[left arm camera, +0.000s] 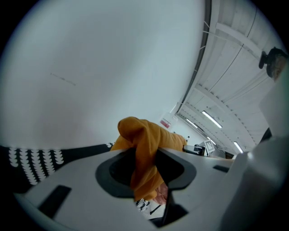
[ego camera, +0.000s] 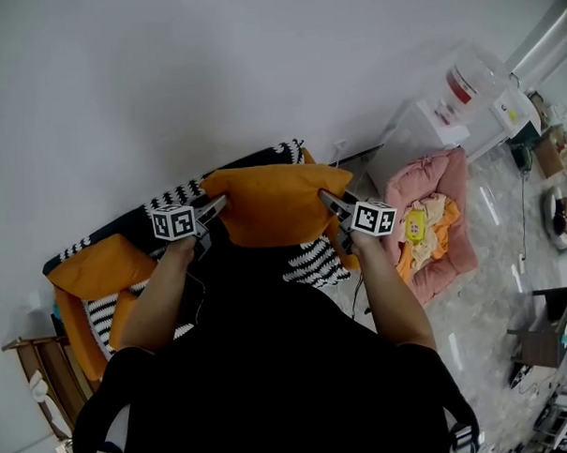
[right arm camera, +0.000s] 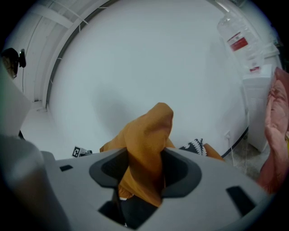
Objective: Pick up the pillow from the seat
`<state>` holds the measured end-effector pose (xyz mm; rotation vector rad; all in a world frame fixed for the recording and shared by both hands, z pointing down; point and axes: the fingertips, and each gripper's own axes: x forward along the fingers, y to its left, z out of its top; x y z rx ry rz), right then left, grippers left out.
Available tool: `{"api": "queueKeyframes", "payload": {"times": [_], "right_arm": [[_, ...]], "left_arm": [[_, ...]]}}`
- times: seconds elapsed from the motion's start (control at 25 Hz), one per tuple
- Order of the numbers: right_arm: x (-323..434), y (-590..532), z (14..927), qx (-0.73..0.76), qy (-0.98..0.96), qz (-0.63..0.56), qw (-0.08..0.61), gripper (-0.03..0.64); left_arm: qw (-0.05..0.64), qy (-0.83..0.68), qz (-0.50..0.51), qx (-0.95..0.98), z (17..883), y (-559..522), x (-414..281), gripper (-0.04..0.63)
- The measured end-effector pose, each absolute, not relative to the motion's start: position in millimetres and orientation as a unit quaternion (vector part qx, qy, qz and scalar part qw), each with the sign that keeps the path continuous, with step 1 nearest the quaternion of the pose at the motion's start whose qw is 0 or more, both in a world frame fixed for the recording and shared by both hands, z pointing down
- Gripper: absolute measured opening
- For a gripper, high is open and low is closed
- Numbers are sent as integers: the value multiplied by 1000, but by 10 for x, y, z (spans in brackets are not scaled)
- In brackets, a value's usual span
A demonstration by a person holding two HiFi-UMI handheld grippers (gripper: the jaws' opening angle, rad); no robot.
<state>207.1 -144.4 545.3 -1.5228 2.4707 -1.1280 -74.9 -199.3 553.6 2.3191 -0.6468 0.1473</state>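
**Pillow pinched at both corners**

The left gripper (ego camera: 219, 203) has its jaws clamped tight on one bunched corner of the orange pillow (ego camera: 273, 204). The right gripper (ego camera: 325, 198) clamps the opposite corner. One pillow spans the two pairs of jaws. One more orange cushion (ego camera: 99, 266) lies apart, outside the left jaws.
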Motion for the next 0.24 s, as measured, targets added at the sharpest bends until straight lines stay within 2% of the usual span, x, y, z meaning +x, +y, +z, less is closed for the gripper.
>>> {"api": "queueKeyframes", "payload": {"times": [0.24], "right_arm": [[1962, -1381, 5281, -484, 798, -357, 31, 219]], "left_arm": [[356, -246, 54, 900, 5448, -1930, -799, 144]]}}
